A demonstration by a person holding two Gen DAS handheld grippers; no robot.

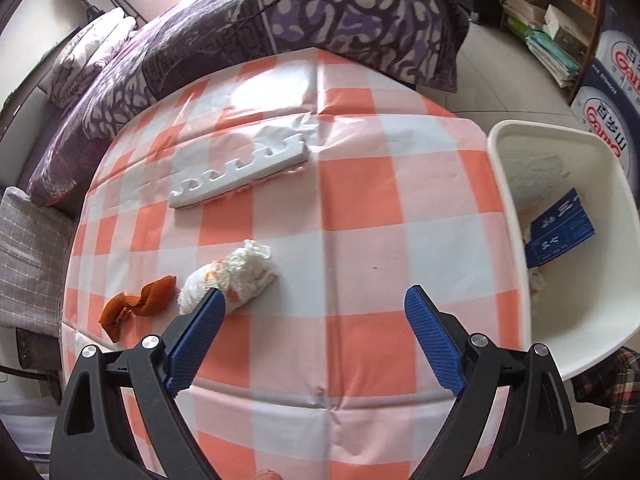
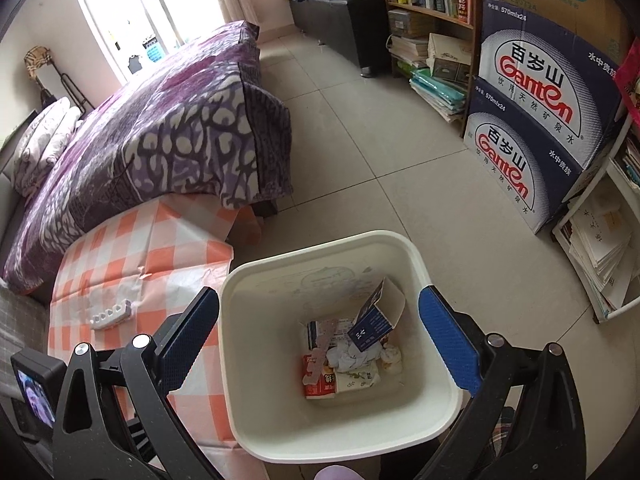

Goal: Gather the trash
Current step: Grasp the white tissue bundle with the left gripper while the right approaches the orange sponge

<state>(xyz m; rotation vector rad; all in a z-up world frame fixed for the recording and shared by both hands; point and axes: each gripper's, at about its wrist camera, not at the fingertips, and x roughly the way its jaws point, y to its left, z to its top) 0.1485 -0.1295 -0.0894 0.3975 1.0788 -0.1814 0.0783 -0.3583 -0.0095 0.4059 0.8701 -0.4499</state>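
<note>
white tissue wad [image 1: 228,276] lies diagonally, upper end pointing right.

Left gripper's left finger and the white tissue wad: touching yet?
Cannot tell. In the left wrist view the left gripper is open, and its left fingertip overlaps the tissue wad, with no gap or contact plainly visible.

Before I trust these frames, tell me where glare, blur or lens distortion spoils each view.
Left wrist view: window glare washes out a patch of the orange-and-white checked tablecloth behind the white notched foam strip; the fisheye bulges the table, and the white plastic bin looks slightly smeared. Right wrist view: the bright window is blown out, the stacked blue water cartons bow, and corners go dark.
</note>
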